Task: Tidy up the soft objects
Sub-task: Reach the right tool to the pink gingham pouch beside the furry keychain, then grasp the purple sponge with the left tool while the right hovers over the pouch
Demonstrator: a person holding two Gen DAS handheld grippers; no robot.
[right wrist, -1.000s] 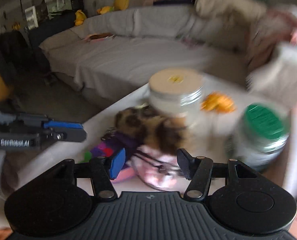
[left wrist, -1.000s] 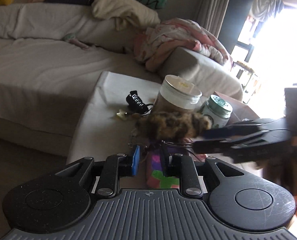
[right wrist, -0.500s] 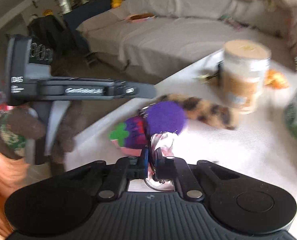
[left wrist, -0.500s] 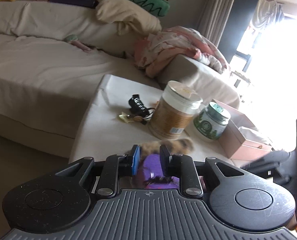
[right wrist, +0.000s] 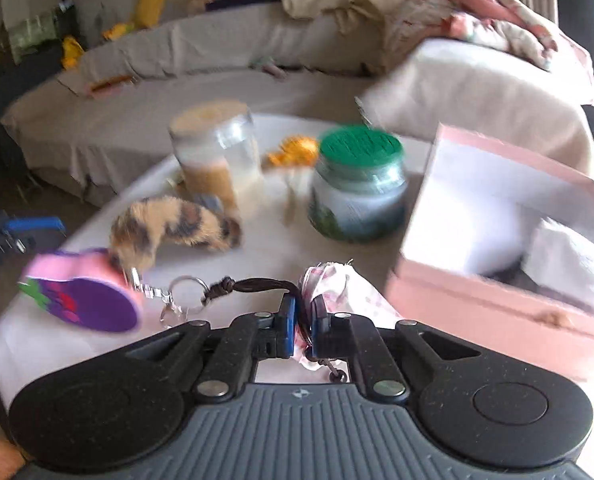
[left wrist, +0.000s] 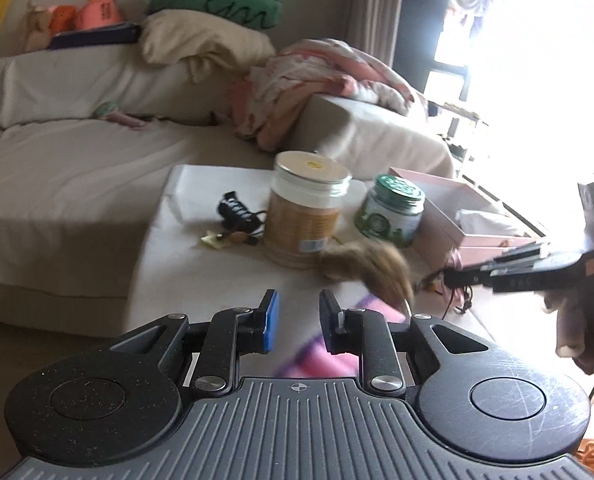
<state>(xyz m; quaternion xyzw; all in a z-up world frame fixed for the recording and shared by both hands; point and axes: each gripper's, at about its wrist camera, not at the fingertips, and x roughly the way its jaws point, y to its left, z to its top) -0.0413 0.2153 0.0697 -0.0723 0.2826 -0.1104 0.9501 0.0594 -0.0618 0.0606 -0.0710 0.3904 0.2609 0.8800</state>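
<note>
Right tongs (right wrist: 301,322) clenched on a small pink-printed cloth pouch (right wrist: 343,286) and the dark cord (right wrist: 257,285) knotted to it; the jaws have just been closing, and pouch and cord now sit between the pads. The cord runs to a key ring (right wrist: 185,290), from which trail a furry spotted tail charm (right wrist: 173,226) and a purple-and-pink soft charm (right wrist: 83,300). The whole cluster lies near the front edge of the white worktop (right wrist: 265,248), the purple charm closest to its front left corner, the tail just beside the tall jar (right wrist: 213,160).

Handling, as judged: the bundle looks light and limp, so only the pinched part is controlled; the charms would drag or swing behind the cord. The fur and fabric tolerate squeezing; the metal ring is the one hard, slippery part and a poor place to pinch. Knot, cord or pouch neck give the surest hold.

Left tongs (left wrist: 295,320) released, jaws a little apart with nothing between the pads; they hang above the front edge of the worktop, angled downward toward the jars. The right tongs, also tilted down, point toward the pink open box (right wrist: 497,240) at the right edge, beside the green-lidded jar (right wrist: 357,184). The box is a plausible destination, though this is uncertain.
</note>
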